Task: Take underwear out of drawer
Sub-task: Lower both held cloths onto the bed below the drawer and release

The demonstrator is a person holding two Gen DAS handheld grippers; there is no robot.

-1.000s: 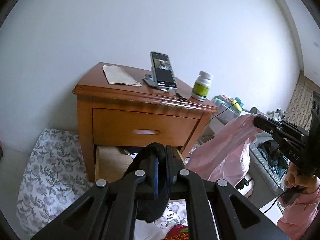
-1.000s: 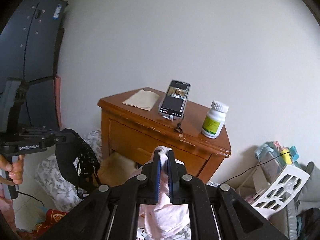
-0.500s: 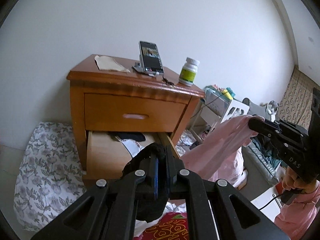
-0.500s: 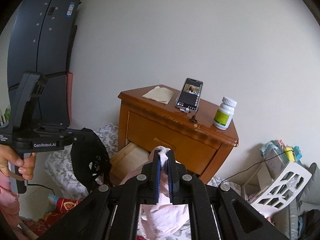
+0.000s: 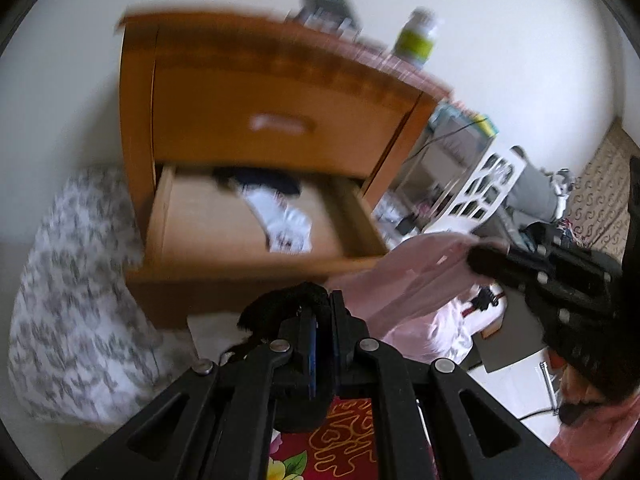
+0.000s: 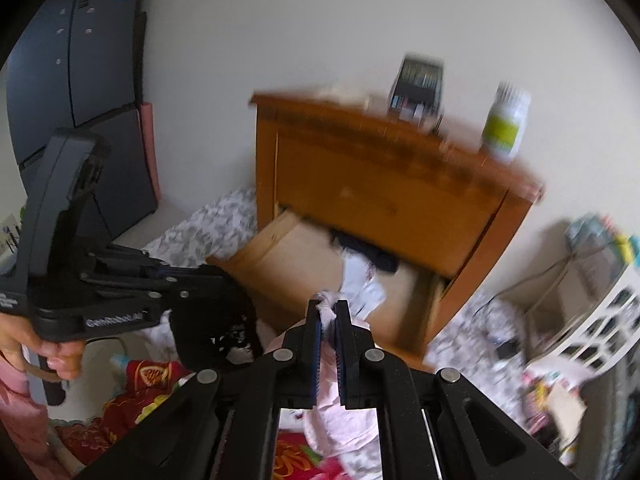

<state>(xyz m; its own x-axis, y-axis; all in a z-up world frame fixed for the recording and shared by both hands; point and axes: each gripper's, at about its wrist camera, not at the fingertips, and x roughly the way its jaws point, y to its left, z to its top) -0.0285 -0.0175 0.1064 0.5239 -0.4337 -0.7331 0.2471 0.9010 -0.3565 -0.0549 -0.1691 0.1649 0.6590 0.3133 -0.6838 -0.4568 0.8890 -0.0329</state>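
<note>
At the far left of the right wrist view we see a tall dark cabinet (image 6: 76, 60) against the wall, its small stickers too blurred to read. Below it a hand (image 6: 48, 354) holds our left gripper (image 6: 224, 280), whose side carries white lettering that looks like "GenRobot.AI". Its jaws are clamped on a black underwear piece (image 6: 212, 328) that hangs down from them. In the left wrist view the same black cloth bunches around the closed fingers (image 5: 304, 336).

In the middle stands the wooden nightstand (image 5: 280, 92) with its lower drawer (image 5: 240, 236) pulled open; dark and white garments (image 5: 280, 208) lie inside. A phone (image 6: 418, 84) and a white bottle (image 6: 506, 124) with a yellow-green label stand on top, both too blurred to read.

Our right gripper (image 6: 328, 316) is pinched shut on a pink underwear piece (image 6: 340, 424), held in front of the drawer, outside it. To the right sits a white cut-out basket (image 6: 600, 328).
</note>
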